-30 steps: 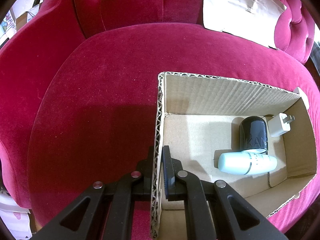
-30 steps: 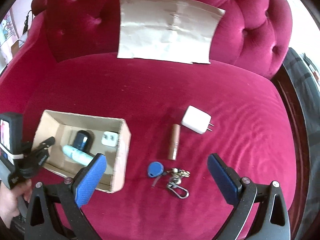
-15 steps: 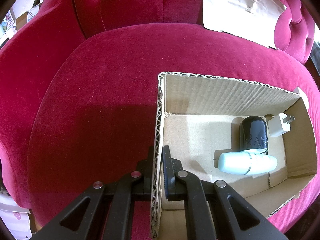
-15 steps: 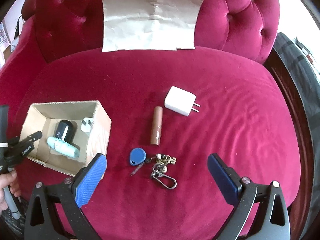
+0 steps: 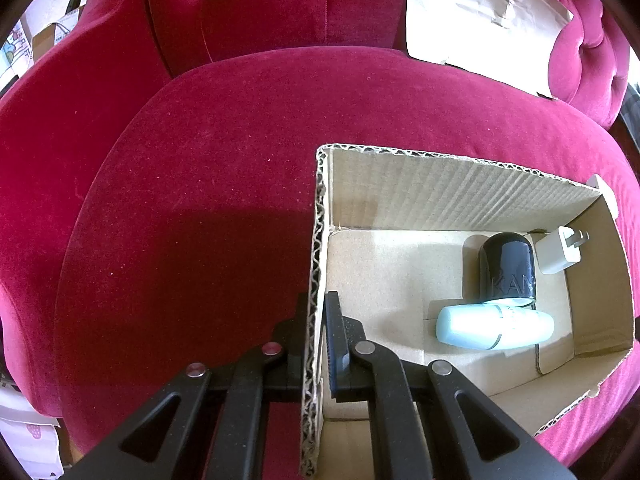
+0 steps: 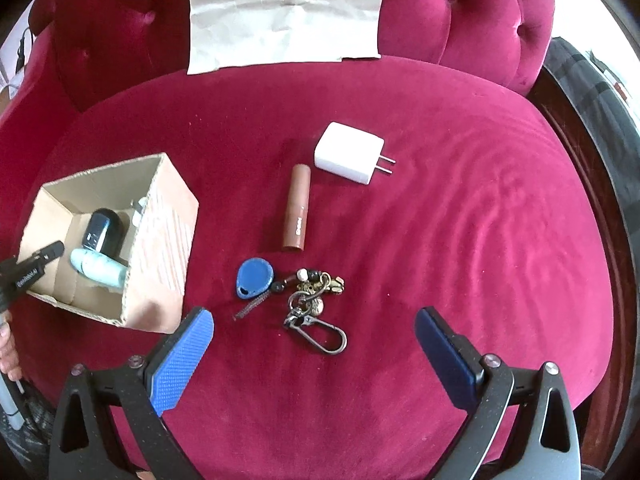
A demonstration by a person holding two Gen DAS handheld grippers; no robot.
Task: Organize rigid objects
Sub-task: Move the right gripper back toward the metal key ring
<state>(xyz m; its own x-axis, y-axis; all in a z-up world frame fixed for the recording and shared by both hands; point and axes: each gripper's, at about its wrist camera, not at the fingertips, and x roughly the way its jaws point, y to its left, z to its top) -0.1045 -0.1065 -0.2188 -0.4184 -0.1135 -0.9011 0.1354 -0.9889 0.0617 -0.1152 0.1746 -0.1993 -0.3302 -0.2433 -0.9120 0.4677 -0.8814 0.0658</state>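
Left hand-held gripper point(image 5: 316, 336) clamps corrugated cardboard box point(image 5: 440, 200); right hand-held gripper point(image 6: 314, 344) gapes over velvet.

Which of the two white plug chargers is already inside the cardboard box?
The smaller white plug charger, beside the black cylindrical bottle; the larger one lies on the red cushion.

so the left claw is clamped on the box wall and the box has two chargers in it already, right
Not quite. The left claw is clamped on the box wall, but the box holds only one charger, beside a black bottle and a pale blue bottle, as the left wrist view shows. The other charger lies on the cushion.
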